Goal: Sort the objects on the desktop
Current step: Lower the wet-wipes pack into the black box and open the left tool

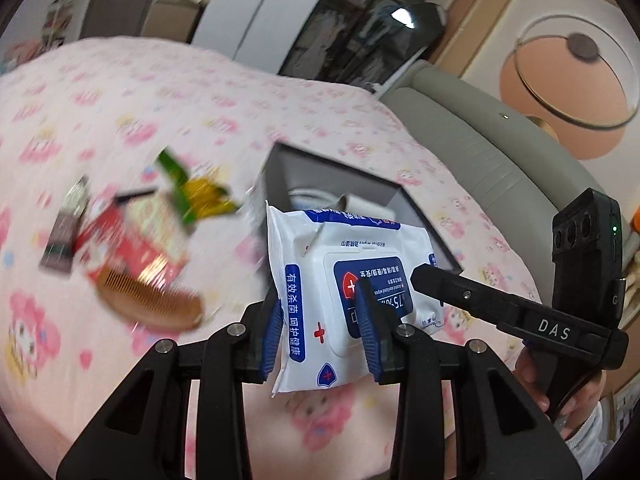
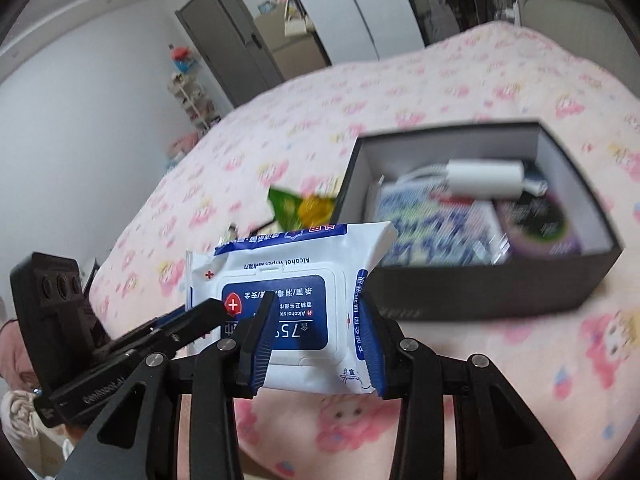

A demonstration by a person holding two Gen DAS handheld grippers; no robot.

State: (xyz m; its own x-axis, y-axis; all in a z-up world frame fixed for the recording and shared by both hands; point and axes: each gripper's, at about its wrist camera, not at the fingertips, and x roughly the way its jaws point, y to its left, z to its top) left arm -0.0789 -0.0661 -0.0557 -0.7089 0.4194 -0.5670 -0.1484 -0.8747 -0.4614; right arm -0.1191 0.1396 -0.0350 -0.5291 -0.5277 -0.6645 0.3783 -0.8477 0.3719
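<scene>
A white and blue pack of alcohol wipes [image 1: 348, 296] is held in the air above the pink bedspread, just short of an open dark box [image 2: 472, 288]. My left gripper [image 1: 320, 328] is shut on the pack's left edge. My right gripper [image 2: 316, 340] is shut on its right part; the pack shows there too [image 2: 288, 288]. The right gripper's finger crosses the left wrist view [image 1: 460, 292]. The box holds a white charger with cable [image 2: 484, 178], a patterned pack and a dark round item.
Left of the box on the bedspread lie a wooden comb [image 1: 148, 300], a red packet [image 1: 136, 248], a green and yellow wrapper [image 1: 196, 196] and a small dark item [image 1: 64, 236]. A grey headboard [image 1: 492, 152] lies beyond the box.
</scene>
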